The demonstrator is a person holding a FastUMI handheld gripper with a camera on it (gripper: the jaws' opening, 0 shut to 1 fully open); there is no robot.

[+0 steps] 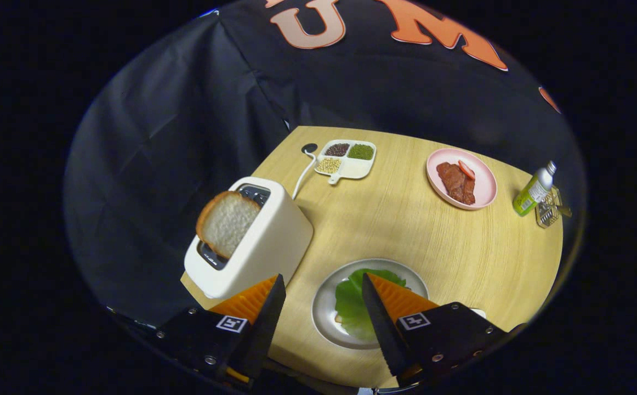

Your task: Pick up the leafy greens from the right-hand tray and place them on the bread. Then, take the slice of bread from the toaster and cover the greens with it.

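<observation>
The leafy greens (352, 303) lie in a grey plate (324, 312) near the table's front edge, with a little pale bread peeking out under them. My gripper (323, 293) hovers open above the plate, holding nothing; its right finger overlaps the greens in view. A white toaster (258, 241) stands to the left, just beyond the left finger. A slice of bread (225, 222) sticks up out of its slot, tilted.
A pink plate (483, 189) with meat slices sits at the far right. A white divided tray (358, 167) of beans is at the back, the toaster's cord beside it. A green bottle (533, 191) and a small metal grater stand by the right edge.
</observation>
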